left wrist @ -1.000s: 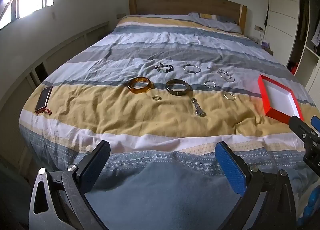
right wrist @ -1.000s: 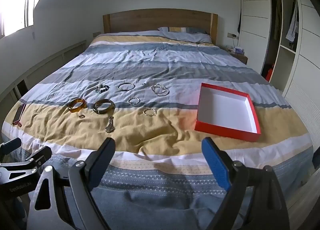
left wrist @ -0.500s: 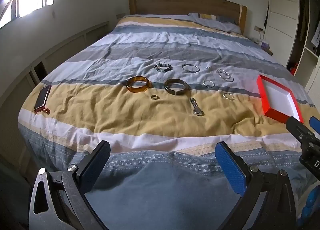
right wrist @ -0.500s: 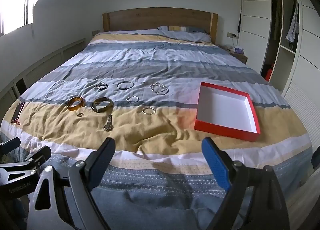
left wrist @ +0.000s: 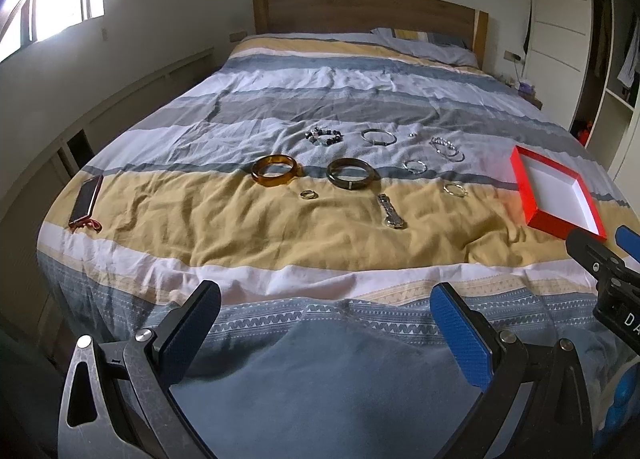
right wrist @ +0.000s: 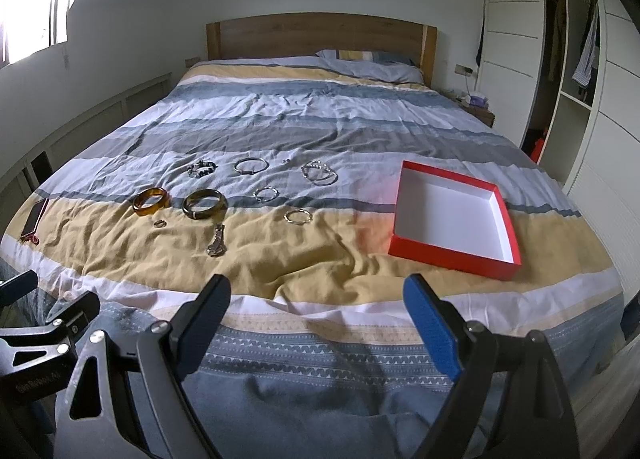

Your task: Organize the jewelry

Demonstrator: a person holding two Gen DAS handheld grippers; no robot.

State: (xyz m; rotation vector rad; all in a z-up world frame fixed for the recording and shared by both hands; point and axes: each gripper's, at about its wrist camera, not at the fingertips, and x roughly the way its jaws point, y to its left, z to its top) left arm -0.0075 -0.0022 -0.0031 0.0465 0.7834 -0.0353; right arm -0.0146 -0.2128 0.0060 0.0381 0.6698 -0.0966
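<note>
Both grippers are hovering at the foot of the bed (left wrist: 320, 259), their jaws spread wide and holding nothing — the left gripper (left wrist: 326, 325) is sitting further left, the right gripper (right wrist: 316, 317) beside it. From the left wrist view, a phone (left wrist: 85, 201) is lying at the far left edge of the yellow stripe. Moving right, an amber bangle (left wrist: 274, 170) and a dark bangle (left wrist: 351, 173) are resting side by side, with a small ring (left wrist: 308, 194) just in front of them and a metal link bracelet (left wrist: 390, 211) stretched out nearer the foot. Behind them a beaded bracelet (left wrist: 325, 136) and a thin silver bangle (left wrist: 378, 136) are lying on the grey stripe, then a few smaller silver pieces I cannot tell apart. At the far right the red box (left wrist: 524, 195) is appearing squeezed and partly cut off by the other gripper's finger — the right wrist view is showing that red box (right wrist: 452, 257) whole, open, its white inside bare, well apart from the jewelry. That view is also catching an open wardrobe (right wrist: 576, 59) with hanging clothes.
</note>
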